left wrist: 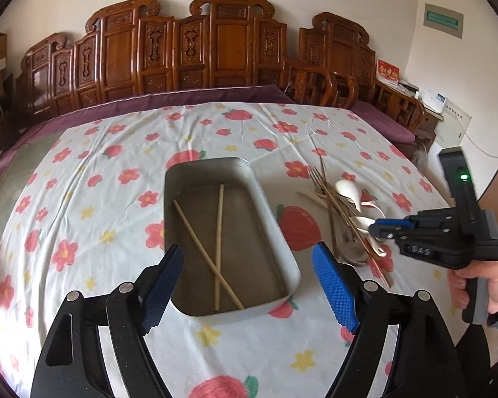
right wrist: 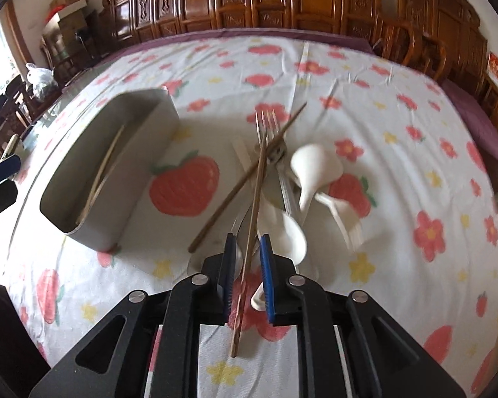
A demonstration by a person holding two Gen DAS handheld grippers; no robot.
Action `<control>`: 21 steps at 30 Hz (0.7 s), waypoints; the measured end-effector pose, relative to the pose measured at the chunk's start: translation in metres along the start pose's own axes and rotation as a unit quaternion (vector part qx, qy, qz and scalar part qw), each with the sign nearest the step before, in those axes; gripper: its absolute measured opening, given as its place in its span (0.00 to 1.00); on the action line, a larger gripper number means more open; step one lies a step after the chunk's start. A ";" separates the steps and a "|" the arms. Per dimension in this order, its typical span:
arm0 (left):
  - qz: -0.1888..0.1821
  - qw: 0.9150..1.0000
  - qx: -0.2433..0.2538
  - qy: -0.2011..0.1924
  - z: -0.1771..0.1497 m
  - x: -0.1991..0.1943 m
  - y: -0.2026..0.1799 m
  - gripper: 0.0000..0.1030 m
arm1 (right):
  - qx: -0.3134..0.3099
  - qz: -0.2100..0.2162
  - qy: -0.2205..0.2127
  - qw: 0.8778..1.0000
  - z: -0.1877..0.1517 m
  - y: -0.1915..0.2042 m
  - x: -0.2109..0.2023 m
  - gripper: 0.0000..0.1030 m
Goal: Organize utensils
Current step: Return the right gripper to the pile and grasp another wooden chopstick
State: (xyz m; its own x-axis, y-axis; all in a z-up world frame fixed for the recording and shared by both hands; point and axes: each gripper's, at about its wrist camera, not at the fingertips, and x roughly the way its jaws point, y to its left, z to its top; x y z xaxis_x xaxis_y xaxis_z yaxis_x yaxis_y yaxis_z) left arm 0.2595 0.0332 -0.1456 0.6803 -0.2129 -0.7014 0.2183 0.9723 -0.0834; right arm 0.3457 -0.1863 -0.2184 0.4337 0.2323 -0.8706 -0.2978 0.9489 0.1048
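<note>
A metal tray (left wrist: 212, 161) stands on the flowered tablecloth and holds two light chopsticks (left wrist: 219, 232), crossed near its front end. My left gripper (left wrist: 249, 282) hovers open over that front end with nothing between its fingers. To the tray's right lies a pile of utensils: a fork (right wrist: 265, 122), white spoons (right wrist: 312, 165) and two dark chopsticks (right wrist: 242, 179). My right gripper (right wrist: 248, 242) points down over the pile's near end. Its jaws stand narrowly apart, and one dark chopstick (right wrist: 254, 199) runs between the pads with a gap on each side. The tray (right wrist: 142, 152) lies to its left.
A hand (left wrist: 481, 285) holds the right gripper (left wrist: 376, 229) at the table's right side. Carved wooden benches (left wrist: 215, 53) with purple cushions (left wrist: 182, 99) line the wall behind the table. A metal spoon (left wrist: 353, 253) lies at the pile's near end.
</note>
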 end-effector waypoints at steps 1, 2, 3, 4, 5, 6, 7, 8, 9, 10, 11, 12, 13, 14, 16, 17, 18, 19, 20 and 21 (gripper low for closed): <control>-0.001 1.000 0.000 0.001 -0.001 0.001 -0.002 0.74 | 0.001 0.001 0.005 1.000 -0.001 0.000 0.003 0.16; -0.003 1.000 0.000 0.002 -0.002 0.002 -0.003 0.74 | 0.004 0.001 0.013 1.000 -0.002 -0.001 0.009 0.16; -0.006 1.000 0.002 0.004 -0.003 0.003 -0.006 0.74 | 0.006 0.001 0.018 1.000 -0.004 -0.001 0.012 0.16; -0.006 1.000 0.004 0.006 -0.003 0.005 -0.008 0.74 | 0.012 0.002 0.024 1.000 -0.004 -0.002 0.016 0.16; -0.006 1.000 0.006 0.006 -0.004 0.005 -0.009 0.74 | 0.017 0.005 0.027 0.999 -0.004 -0.003 0.018 0.16; -0.006 1.000 0.008 0.008 -0.005 0.006 -0.011 0.74 | 0.021 0.006 0.030 0.999 -0.005 -0.004 0.020 0.16; -0.006 1.000 0.010 0.008 -0.006 0.006 -0.012 0.74 | 0.025 0.009 0.034 0.999 -0.005 -0.005 0.023 0.16; -0.007 1.000 0.011 0.009 -0.006 0.007 -0.014 0.74 | 0.028 0.010 0.038 0.999 -0.005 -0.006 0.025 0.16; -0.008 1.000 0.012 0.010 -0.007 0.007 -0.015 0.74 | 0.029 0.009 0.040 0.999 -0.004 -0.006 0.026 0.16; -0.009 1.000 0.013 0.010 -0.008 0.008 -0.017 0.74 | 0.029 0.008 0.041 0.999 -0.004 -0.006 0.027 0.16; -0.009 1.000 0.015 0.011 -0.008 0.008 -0.018 0.74 | 0.029 0.006 0.042 0.999 -0.004 -0.005 0.027 0.15; -0.010 1.000 0.017 0.011 -0.009 0.009 -0.020 0.74 | 0.028 0.007 0.042 0.999 -0.004 -0.004 0.027 0.11; -0.010 1.000 0.019 0.011 -0.010 0.009 -0.022 0.74 | 0.028 0.009 0.040 0.999 -0.004 -0.004 0.026 0.06; -0.010 1.000 0.022 0.012 -0.011 0.009 -0.023 0.74 | 0.029 0.008 0.037 0.999 -0.005 -0.004 0.023 0.06; -0.011 1.000 0.025 0.014 -0.013 0.010 -0.027 0.74 | 0.028 0.009 0.031 0.999 -0.007 -0.003 0.017 0.06; -0.011 0.999 0.027 0.015 -0.014 0.011 -0.029 0.74 | 0.028 0.010 0.028 0.999 -0.007 -0.003 0.013 0.06; -0.012 0.999 0.030 0.016 -0.015 0.011 -0.031 0.74 | 0.025 0.010 0.021 0.999 -0.010 -0.003 0.005 0.06; -0.012 0.999 0.034 0.016 -0.015 0.011 -0.034 0.74 | 0.025 0.010 0.016 1.000 -0.011 -0.004 -0.001 0.06; -0.013 0.999 0.038 0.017 -0.017 0.010 -0.038 0.74 | 0.027 0.013 0.010 1.000 -0.014 -0.006 -0.009 0.06; -0.013 0.999 0.041 0.017 -0.018 0.010 -0.041 0.74 | 0.029 0.016 0.005 0.999 -0.016 -0.007 -0.015 0.06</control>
State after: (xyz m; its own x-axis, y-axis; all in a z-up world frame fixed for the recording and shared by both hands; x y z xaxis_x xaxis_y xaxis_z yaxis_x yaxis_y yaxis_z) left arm 0.2446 -0.0068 -0.1617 0.6501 -0.2341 -0.7229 0.2941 0.9547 -0.0447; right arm 0.3271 -0.2003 -0.2136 0.4163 0.2602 -0.8712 -0.2613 0.9520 0.1595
